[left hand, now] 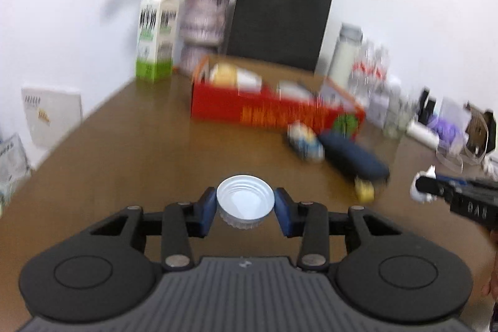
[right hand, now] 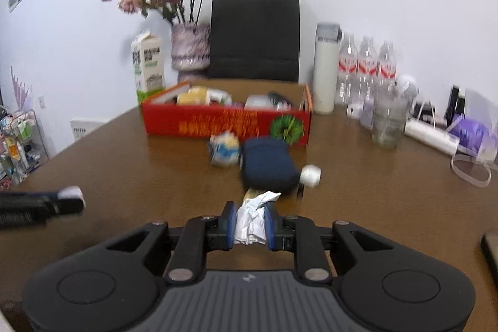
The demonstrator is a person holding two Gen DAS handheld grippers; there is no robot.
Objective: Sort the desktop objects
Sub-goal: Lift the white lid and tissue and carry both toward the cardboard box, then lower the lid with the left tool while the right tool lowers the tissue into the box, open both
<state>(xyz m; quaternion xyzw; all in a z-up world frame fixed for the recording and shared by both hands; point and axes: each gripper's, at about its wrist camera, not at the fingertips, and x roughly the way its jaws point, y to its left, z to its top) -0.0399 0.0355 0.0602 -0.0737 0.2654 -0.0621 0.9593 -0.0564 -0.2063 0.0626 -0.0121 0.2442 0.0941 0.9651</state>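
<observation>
Left gripper (left hand: 245,205) is closed to cap width on a white screw cap (left hand: 245,203), blue pads (left hand: 208,209) against opposite sides of its ribbed skirt. Cap sits open side toward the camera, threads visible; gripping across the diameter keeps it from rolling out. It looks held clear of the brown table (left hand: 130,145), though motion blur makes the gap hard to judge.

Right gripper (right hand: 250,224) is closed narrow on a crumpled white paper wad (right hand: 252,218), pads (right hand: 231,223) squeezing it from both sides. Soft item, so the tight pinch makes sense. The wad sticks out ahead of the fingertips.

Ahead of both grippers, mid-table: a red cardboard box (right hand: 224,122), top open, already holding several packets and jars, likely the sort bin. Between the right gripper and the box lie a dark blue pouch (right hand: 267,165), a small printed packet (right hand: 224,151) just left of it, and a white roll (right hand: 311,175) touching the pouch's right corner. These look unsorted.

Beyond the box: milk carton (right hand: 148,64), vase of dried flowers (right hand: 190,50), black paper bag (right hand: 255,35), white flask (right hand: 325,67), water bottles (right hand: 367,67). Likely fixed backdrop, not sort items.

Judgement: both hands loaded, mid-carry. Cap and paper probably go to different destinations; which one cannot be told from here.
</observation>
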